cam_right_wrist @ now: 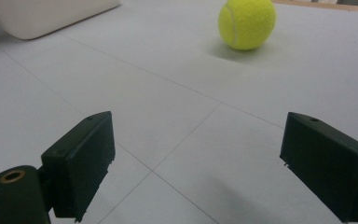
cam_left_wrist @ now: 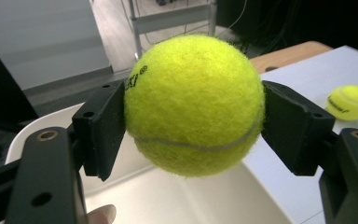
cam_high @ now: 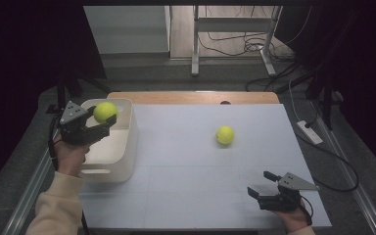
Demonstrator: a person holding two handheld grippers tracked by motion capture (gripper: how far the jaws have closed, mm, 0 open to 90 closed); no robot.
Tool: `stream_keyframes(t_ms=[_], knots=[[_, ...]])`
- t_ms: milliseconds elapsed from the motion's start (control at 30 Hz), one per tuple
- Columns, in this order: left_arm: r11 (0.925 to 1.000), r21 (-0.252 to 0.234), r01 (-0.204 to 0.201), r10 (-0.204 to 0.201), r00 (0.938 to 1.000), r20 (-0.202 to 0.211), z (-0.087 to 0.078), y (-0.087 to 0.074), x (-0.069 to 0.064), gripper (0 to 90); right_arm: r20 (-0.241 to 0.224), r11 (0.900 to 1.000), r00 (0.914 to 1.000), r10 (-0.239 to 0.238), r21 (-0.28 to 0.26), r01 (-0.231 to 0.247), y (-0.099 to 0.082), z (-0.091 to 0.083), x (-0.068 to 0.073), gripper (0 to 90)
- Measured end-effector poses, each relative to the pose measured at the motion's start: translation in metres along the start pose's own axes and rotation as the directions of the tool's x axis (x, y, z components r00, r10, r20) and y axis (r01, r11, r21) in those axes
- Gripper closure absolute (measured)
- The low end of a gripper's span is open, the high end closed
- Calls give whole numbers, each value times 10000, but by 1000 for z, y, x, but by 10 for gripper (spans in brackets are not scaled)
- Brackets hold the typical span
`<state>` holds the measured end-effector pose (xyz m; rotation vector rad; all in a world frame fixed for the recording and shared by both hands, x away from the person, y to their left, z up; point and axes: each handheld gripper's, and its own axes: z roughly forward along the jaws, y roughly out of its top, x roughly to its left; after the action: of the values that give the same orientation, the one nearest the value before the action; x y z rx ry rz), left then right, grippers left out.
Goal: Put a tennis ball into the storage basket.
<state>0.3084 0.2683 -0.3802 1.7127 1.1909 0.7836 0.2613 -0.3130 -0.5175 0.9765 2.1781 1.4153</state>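
Over on the left, the left gripper [cam_high: 106,121] has its jaws clamped on either side of a yellow tennis ball [cam_high: 105,111], holding it in the air just above the open white bin [cam_high: 127,147] at the table's left edge. Out in the middle of the white table [cam_high: 191,196] a second tennis ball [cam_high: 224,134] sits alone, and at the near right the right gripper [cam_high: 262,183] rests low with its jaws spread wide on nothing, pointing toward that ball and well apart from it.
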Motion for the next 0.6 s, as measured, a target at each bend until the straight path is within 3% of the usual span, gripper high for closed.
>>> stream_keyframes(t_ms=[600], knots=[[9941, 987, 457, -414, 9981, -457, 16, -3, 24, 268, -8, 10000, 10000, -37, 35, 37, 0, 1, 1, 100]])
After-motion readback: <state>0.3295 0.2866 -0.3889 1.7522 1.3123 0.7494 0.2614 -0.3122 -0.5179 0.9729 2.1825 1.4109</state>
